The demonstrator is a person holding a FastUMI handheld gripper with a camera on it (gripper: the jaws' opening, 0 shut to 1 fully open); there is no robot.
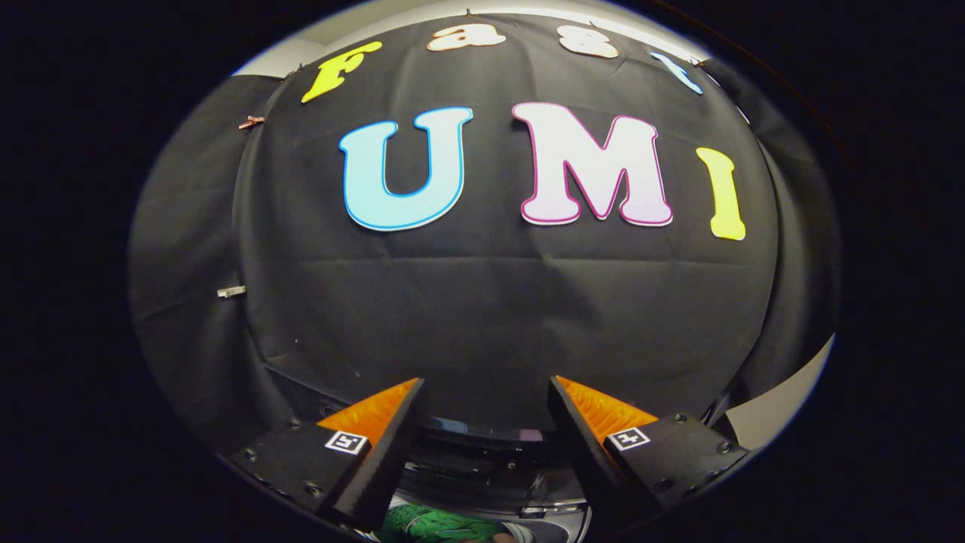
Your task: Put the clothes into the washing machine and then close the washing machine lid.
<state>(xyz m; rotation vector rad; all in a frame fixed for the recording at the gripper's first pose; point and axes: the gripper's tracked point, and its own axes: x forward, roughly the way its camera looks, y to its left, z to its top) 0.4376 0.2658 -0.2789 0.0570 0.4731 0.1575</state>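
One pair of tongs (486, 392) is seen, its two fingers (377, 452) spread wide apart with nothing held between them. One washer (490, 471) is glimpsed below and between them, mostly hidden and hard to make out. One green garment (433, 524) lies just before the washer, cut off, partly covered by the left finger.

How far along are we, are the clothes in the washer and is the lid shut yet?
Not finished, as far as the view shows. The gripper is open with nothing between its fingers, raised toward the booth's black cloth wall. Below the fingers, a green garment lies by the washing machine; whether it is inside the drum cannot be told. The lid does not look shut, since the garment is exposed. Left: confirm the clothes are in, then close the lid.
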